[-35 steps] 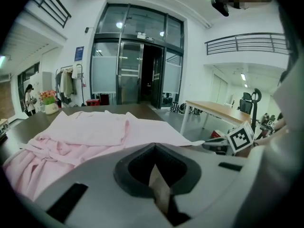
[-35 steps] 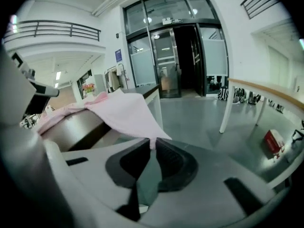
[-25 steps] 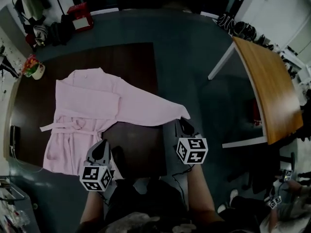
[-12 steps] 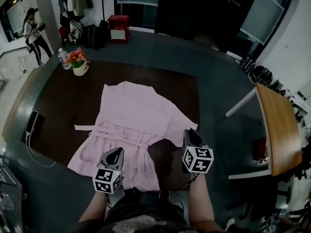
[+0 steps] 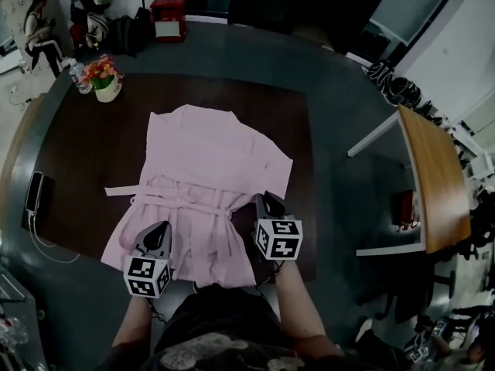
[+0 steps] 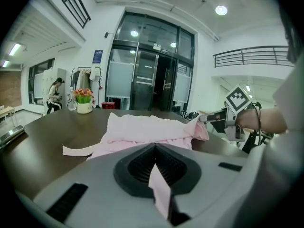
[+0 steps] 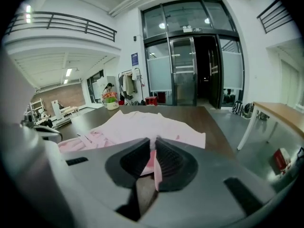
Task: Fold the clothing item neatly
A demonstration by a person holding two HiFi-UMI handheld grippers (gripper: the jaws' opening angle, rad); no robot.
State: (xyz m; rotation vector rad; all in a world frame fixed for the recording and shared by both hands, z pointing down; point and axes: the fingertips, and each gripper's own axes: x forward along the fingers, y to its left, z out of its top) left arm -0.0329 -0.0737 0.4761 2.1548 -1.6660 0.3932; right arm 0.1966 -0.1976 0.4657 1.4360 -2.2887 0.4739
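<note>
A pale pink robe [image 5: 205, 168] lies spread on the dark brown table [image 5: 85, 153], collar away from me and its belt trailing out to the left. My left gripper [image 5: 158, 229] is at the robe's near left hem, shut on a fold of pink cloth [image 6: 159, 194]. My right gripper [image 5: 267, 201] is at the robe's near right side, shut on pink fabric [image 7: 153, 167] that shows between its jaws. The left gripper view also shows the right gripper [image 6: 223, 122] pinching the cloth's corner. The robe [image 7: 147, 125] stretches ahead in the right gripper view.
A flower pot [image 5: 104, 83] stands at the table's far left corner. A phone [image 5: 35, 192] with a cable lies at the left edge. A light wooden table [image 5: 429, 176] stands to the right. A red box [image 5: 168, 18], bags and a person [image 5: 39, 33] are farther back.
The right gripper has moved left with the sleeve end, so the sleeve no longer sticks out to the right. The left gripper stays at the hem. The head camera has swung.
</note>
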